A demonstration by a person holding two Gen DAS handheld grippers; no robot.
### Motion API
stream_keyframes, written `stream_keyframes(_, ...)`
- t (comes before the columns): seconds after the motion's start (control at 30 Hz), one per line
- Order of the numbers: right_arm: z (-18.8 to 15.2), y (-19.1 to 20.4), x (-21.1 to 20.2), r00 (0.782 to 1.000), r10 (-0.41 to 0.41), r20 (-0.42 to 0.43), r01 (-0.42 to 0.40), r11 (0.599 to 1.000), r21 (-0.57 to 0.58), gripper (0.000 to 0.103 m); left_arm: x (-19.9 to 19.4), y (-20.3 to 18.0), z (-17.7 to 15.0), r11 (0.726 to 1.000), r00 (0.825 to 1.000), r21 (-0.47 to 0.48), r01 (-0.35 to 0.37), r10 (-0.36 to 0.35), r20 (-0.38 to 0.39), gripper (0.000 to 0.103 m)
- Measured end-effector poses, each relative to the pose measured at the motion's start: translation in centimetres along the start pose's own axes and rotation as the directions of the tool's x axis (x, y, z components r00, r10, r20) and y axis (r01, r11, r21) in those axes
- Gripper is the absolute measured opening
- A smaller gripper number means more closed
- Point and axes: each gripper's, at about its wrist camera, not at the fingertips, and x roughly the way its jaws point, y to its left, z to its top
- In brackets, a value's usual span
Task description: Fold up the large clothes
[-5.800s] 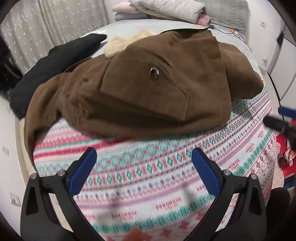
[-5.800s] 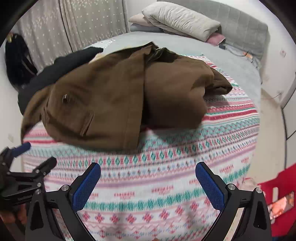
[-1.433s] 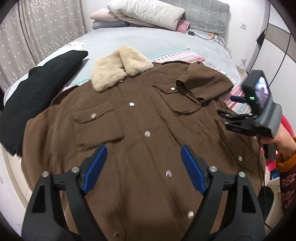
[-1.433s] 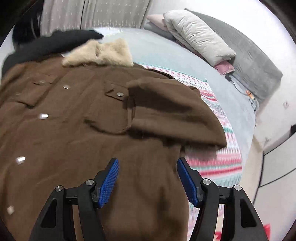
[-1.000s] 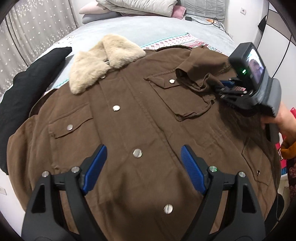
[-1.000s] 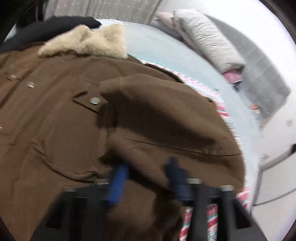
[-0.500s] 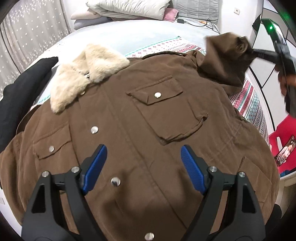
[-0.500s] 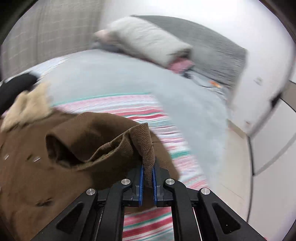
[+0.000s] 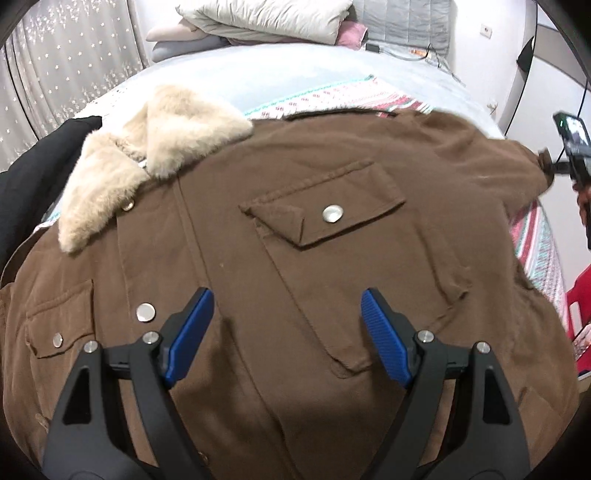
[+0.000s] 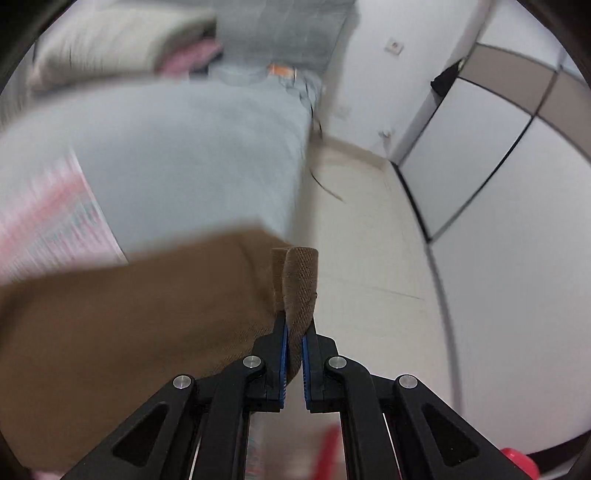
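Observation:
A brown jacket with a cream fur collar lies front up, spread over the bed. My left gripper is open and empty, low over the jacket's middle below the chest pocket. My right gripper is shut on the jacket's sleeve cuff and holds the sleeve stretched out over the bed's right edge. In the left wrist view it shows at the far right, at the sleeve's end.
A patterned blanket covers the bed under the jacket. A black garment lies at the left. Pillows are stacked at the head. Beige floor and white cabinets lie beyond the bed's right side.
The jacket was opened from a bundle and laid flat. My right gripper shut on the folded sleeve's cuff and pulled it outward to the right. My left gripper moved forward over the jacket.

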Motion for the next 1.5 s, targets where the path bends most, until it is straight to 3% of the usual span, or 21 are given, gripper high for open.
stream_keyframes(0.1, -2.9, 2.1, 1.9, 0.994, -0.103, -0.042, 0.099, 0.991, -0.087, 0.005, 0.0, 1.0, -0.7, 1.000, 1.000, 0.020, -0.023, 0.023, -0.006, 0.082)
stream_keyframes(0.23, -4.7, 2.7, 2.3, 0.992, -0.123, -0.020, 0.119, 0.981, -0.151, 0.009, -0.7, 3.1, -1.4, 0.996, 0.997, 0.043, -0.076, 0.076, 0.012, 0.082)
stream_keyframes(0.37, -4.0, 1.4, -1.5, 0.984, -0.172, 0.046, 0.176, 0.979, -0.104, 0.041, -2.2, 7.4, -1.3, 0.987, 0.987, 0.039, -0.155, 0.153, 0.055, 0.082)
stream_keyframes(0.47, -2.9, 2.3, -5.7, 0.990, -0.067, 0.122, 0.079, 0.992, -0.100, 0.057, -2.3, 11.9, 0.4, 0.975, 0.973, -0.035, -0.219, 0.221, 0.067, 0.082)
stream_keyframes(0.6, -1.7, 7.0, -11.9, 0.971, 0.149, 0.188, -0.118, 0.979, -0.164, 0.059, -1.2, 18.1, 4.5, 0.940, 0.956, -0.212, -0.267, 0.286, 0.065, 0.082)
stream_keyframes(0.7, -1.1, 13.9, -16.6, 0.919, 0.333, 0.209, -0.275, 0.924, -0.265, 0.060, 1.3, 22.4, 8.3, 0.906, 0.974, -0.380, -0.186, 0.220, 0.047, 0.082)
stream_keyframes(0.8, -1.4, 22.2, -21.8, 0.824, 0.532, 0.194, -0.438, 0.816, -0.377, 0.062, 3.9, 24.6, 10.0, 0.868, 0.987, -0.493, -0.058, 0.125, 0.104, 0.082)
stream_keyframes(0.9, -2.4, 31.1, -26.4, 0.707, 0.695, 0.131, -0.569, 0.669, -0.477, 0.062, 6.2, 26.1, 9.1, 0.835, 0.981, -0.549, 0.032, 0.080, 0.179, 0.082)
stream_keyframes(0.97, -4.4, 36.1, -28.8, 0.653, 0.750, 0.103, -0.603, 0.598, -0.529, 0.063, 8.2, 26.3, 8.3, 0.841, 0.978, -0.537, 0.071, 0.048, 0.205, 0.079)
stream_keyframes(1.03, -5.4, 40.2, -29.5, 0.617, 0.783, 0.084, -0.606, 0.540, -0.583, 0.063, 9.4, 26.5, 8.8, 0.850, 0.986, -0.517, 0.104, -0.020, 0.164, 0.065)
stream_keyframes(1.07, -5.7, 42.4, -29.6, 0.608, 0.790, 0.082, -0.596, 0.521, -0.611, 0.063, 9.5, 27.1, 8.7, 0.831, 0.977, -0.530, 0.166, -0.066, 0.203, 0.060)
stream_keyframes(1.1, -5.8, 44.1, -29.6, 0.612, 0.787, 0.078, -0.583, 0.516, -0.628, 0.063, 9.6, 27.4, 8.5, 0.819, 0.968, -0.534, 0.209, -0.098, 0.229, 0.053)
stream_keyframes(1.13, -5.8, 46.3, -29.2, 0.623, 0.779, 0.069, -0.568, 0.512, -0.644, 0.063, 9.9, 27.6, 8.5, 0.815, 0.964, -0.530, 0.234, -0.125, 0.233, 0.036)
stream_keyframes(1.17, -5.7, 48.2, -28.9, 0.632, 0.772, 0.067, -0.558, 0.513, -0.652, 0.063, 10.0, 27.5, 8.6, 0.820, 0.964, -0.521, 0.236, -0.130, 0.232, 0.030)
stream_keyframes(1.3, -4.0, 53.3, -27.5, 0.664, 0.744, 0.070, -0.571, 0.565, -0.596, 0.063, 7.5, 27.1, 8.6, 0.850, 0.955, -0.467, 0.243, -0.124, 0.271, 0.020)
stream_keyframes(1.37, -2.6, 53.6, -25.2, 0.677, 0.735, 0.043, -0.581, 0.569, -0.582, 0.062, 5.4, 27.3, 8.6, 0.852, 0.935, -0.439, 0.285, -0.147, 0.321, 0.018)
stream_keyframes(1.43, -1.9, 54.3, -24.4, 0.704, 0.709, 0.030, -0.558, 0.580, -0.594, 0.046, 4.3, 28.2, 8.3, 0.834, 0.915, -0.440, 0.333, -0.175, 0.363, 0.017)
stream_keyframes(1.47, -1.5, 54.0, -23.7, 0.711, 0.703, 0.013, -0.561, 0.579, -0.592, 0.027, 3.7, 28.9, 8.1, 0.814, 0.901, -0.450, 0.369, -0.195, 0.387, 0.017)
stream_keyframes(1.5, -0.8, 53.3, -22.6, 0.700, 0.712, -0.050, -0.610, 0.561, -0.560, 0.023, 3.6, 29.3, 7.9, 0.802, 0.895, -0.457, 0.386, -0.205, 0.397, 0.017)
